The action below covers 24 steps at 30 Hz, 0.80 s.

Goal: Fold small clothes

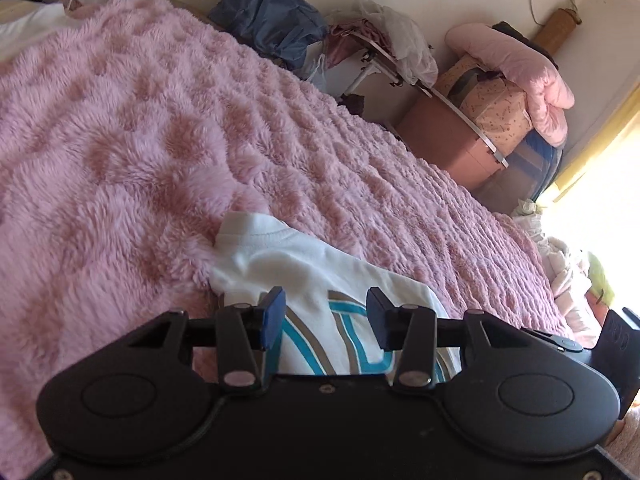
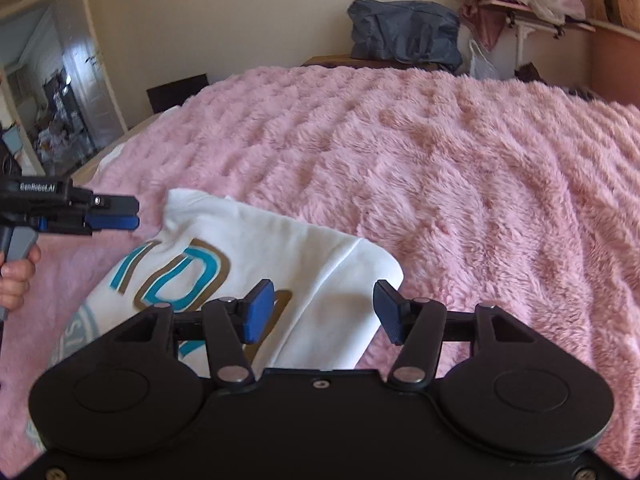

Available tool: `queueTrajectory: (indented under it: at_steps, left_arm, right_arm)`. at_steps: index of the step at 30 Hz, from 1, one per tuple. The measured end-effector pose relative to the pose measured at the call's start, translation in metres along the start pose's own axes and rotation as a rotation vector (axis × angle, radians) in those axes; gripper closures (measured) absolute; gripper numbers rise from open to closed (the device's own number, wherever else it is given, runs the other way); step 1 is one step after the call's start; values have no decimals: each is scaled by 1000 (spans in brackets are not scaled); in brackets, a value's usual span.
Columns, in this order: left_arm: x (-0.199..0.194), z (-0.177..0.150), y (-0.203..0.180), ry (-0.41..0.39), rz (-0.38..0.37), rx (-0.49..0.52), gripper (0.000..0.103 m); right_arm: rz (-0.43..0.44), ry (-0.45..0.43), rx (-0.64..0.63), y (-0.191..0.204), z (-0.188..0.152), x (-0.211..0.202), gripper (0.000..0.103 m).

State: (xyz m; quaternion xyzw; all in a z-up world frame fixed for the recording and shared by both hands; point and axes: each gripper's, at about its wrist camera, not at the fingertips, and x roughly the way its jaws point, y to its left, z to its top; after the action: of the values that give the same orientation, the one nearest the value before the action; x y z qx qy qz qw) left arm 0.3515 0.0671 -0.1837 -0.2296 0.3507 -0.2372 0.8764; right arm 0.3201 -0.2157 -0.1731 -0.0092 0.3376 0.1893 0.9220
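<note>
A small white shirt [image 1: 320,276] with a teal and brown print lies folded on the pink furry blanket [image 1: 140,140]. It also shows in the right wrist view [image 2: 288,256], with one side folded over. My left gripper [image 1: 326,312] is open, its blue pads above the shirt's printed part, holding nothing. It also shows at the left edge of the right wrist view [image 2: 130,214], beside the shirt's collar. My right gripper [image 2: 324,308] is open over the shirt's right folded edge, empty.
The blanket [image 2: 440,160] covers the whole bed. Beyond the bed stand a blue bag [image 2: 404,36], a cluttered white rack [image 1: 384,56], a brown bin [image 1: 452,144] and stacked pink bedding [image 1: 520,76]. A doorway [image 2: 40,92] is at left.
</note>
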Motion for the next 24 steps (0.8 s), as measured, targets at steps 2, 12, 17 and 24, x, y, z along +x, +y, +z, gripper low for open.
queueTrajectory:
  at_steps: [2,12,17,24]
  left_arm:
    - [-23,-22,-19,4,27,43,55]
    - [-61,-144,-71,57,99,188,55]
    - [-48,-158,-62,120,124,156,55]
    - [-27,-167,-45,176,150,116,54]
  right_arm:
    - [5,19,-63,19,-7,-23,46]
    - [-47,105,-88,84,-84,-77,77]
    - [-97,114,-48,91,-109,-76,77]
    - [-93,169,100,65,-126,-58,86]
